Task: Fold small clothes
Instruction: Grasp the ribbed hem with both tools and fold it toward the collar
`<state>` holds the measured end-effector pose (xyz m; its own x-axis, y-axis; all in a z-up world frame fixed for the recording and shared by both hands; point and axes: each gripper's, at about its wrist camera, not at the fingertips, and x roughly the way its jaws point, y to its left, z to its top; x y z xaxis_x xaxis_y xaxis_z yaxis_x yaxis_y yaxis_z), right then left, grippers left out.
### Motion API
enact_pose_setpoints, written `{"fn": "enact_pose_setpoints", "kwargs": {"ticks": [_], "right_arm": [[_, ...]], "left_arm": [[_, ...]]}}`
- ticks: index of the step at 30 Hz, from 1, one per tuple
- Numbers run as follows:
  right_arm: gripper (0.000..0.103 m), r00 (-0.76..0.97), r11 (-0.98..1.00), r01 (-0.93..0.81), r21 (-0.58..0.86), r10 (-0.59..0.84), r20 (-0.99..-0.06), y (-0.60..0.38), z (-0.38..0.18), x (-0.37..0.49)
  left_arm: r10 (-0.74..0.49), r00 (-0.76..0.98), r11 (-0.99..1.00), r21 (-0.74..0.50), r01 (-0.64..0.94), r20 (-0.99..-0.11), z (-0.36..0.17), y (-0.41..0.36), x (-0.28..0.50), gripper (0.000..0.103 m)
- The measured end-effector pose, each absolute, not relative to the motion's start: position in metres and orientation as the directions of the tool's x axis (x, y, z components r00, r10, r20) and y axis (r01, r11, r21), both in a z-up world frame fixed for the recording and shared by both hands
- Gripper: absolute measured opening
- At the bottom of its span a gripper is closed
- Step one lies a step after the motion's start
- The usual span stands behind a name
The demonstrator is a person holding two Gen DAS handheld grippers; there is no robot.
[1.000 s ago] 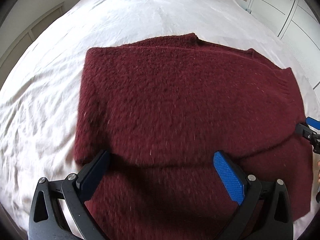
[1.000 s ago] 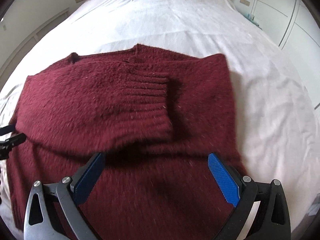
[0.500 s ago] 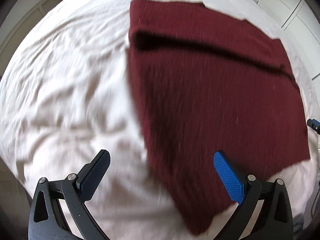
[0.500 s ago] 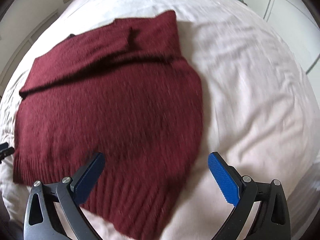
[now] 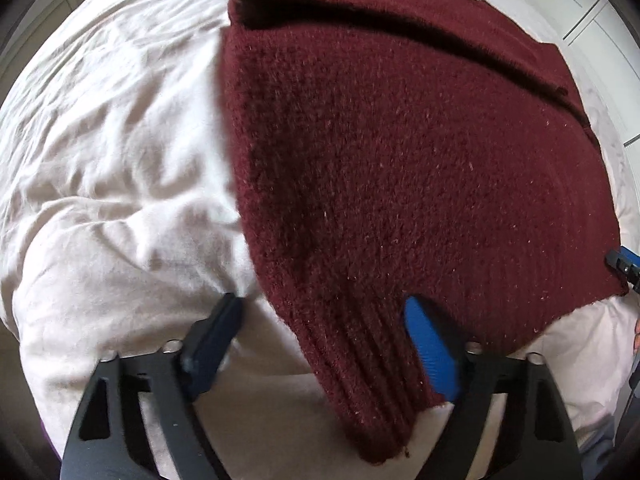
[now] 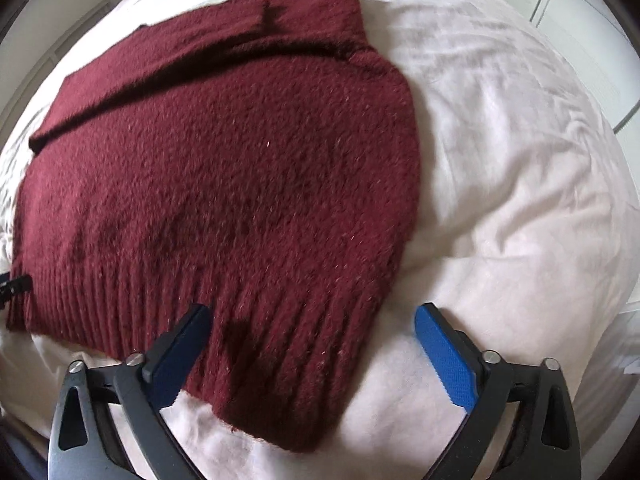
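Left wrist view: left tongs (image 5: pixel 320 340) spread wide and empty, low over a white bed (image 5: pixel 120 160), straddling the near left corner of a maroon sweater (image 5: pixel 400 160). Ribbed hem corner (image 5: pixel 368 380) draped between the blue pads (image 5: pixel 432 352), not yet pinched. Sweater spread flat ahead and to the right, a folded band across its far end, hem nearest both tongs. Right wrist view: right tongs (image 6: pixel 316 352) likewise released, framing the opposite hem corner (image 6: pixel 288 380). Rumpled white sheet (image 6: pixel 520 200) on the right; nothing in the way. Probably next: closing on both corners, lifting the hem away toward the far end.
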<state>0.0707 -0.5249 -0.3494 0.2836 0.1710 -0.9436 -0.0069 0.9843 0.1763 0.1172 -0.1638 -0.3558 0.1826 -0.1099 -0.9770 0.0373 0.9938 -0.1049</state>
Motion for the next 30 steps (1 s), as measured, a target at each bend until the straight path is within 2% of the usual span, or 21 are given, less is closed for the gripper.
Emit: {"fn": "enact_pose_setpoints", "kwargs": {"ticks": [1,2,4,5,6,7,8,9,15,21,30], "right_arm": [[0.080,0.275,0.984,-0.008,0.180,0.175,-0.945,-0.523,-0.351,0.071],[0.066,0.260,0.980,-0.004,0.199,0.193,-0.946,-0.523,-0.353,0.071],[0.052,0.230,0.969,0.026,0.246,0.234,-0.945,-0.526,-0.358,0.073],[0.040,0.219,0.963,0.038,0.268,0.254,-0.942,-0.527,-0.360,0.073],[0.026,0.213,0.955,0.042,0.294,0.279,-0.936,-0.529,-0.359,0.075],[0.021,0.210,0.944,0.043,0.327,0.312,-0.927,-0.531,-0.358,0.076],[0.016,0.210,0.937,0.044,0.346,0.330,-0.920,-0.535,-0.357,0.078],[0.014,0.212,0.935,0.042,0.353,0.337,-0.917,-0.536,-0.354,0.080],[0.013,0.300,0.920,0.015,0.391,0.369,-0.880,-0.546,-0.313,0.098],[0.012,0.426,0.905,-0.008,0.425,0.387,-0.818,-0.556,-0.262,0.131],[0.012,0.570,0.898,0.001,0.440,0.361,-0.738,-0.563,-0.206,0.211]], "left_arm": [[-0.114,0.178,0.993,-0.109,0.039,-0.977,-0.357,-0.166,0.118,0.068],[-0.121,0.174,0.992,-0.115,0.042,-0.977,-0.357,-0.167,0.118,0.064],[-0.140,0.166,0.990,-0.135,0.046,-0.976,-0.356,-0.170,0.119,0.045],[-0.147,0.161,0.989,-0.141,0.050,-0.976,-0.356,-0.173,0.120,0.042],[-0.152,0.158,0.988,-0.145,0.056,-0.976,-0.356,-0.175,0.120,0.034],[-0.170,0.152,0.985,-0.162,0.066,-0.974,-0.353,-0.173,0.117,0.021],[-0.197,0.143,0.980,-0.188,0.071,-0.970,-0.353,-0.177,0.118,0.015],[-0.218,0.134,0.975,-0.210,0.072,-0.967,-0.353,-0.182,0.118,0.010],[-0.266,0.161,0.962,-0.252,0.103,-0.950,-0.327,-0.188,0.134,0.009],[-0.311,0.267,0.950,-0.288,0.123,-0.912,-0.273,-0.187,0.167,0.009],[-0.299,0.429,0.954,-0.277,0.114,-0.852,-0.208,-0.182,0.242,0.009]]}}
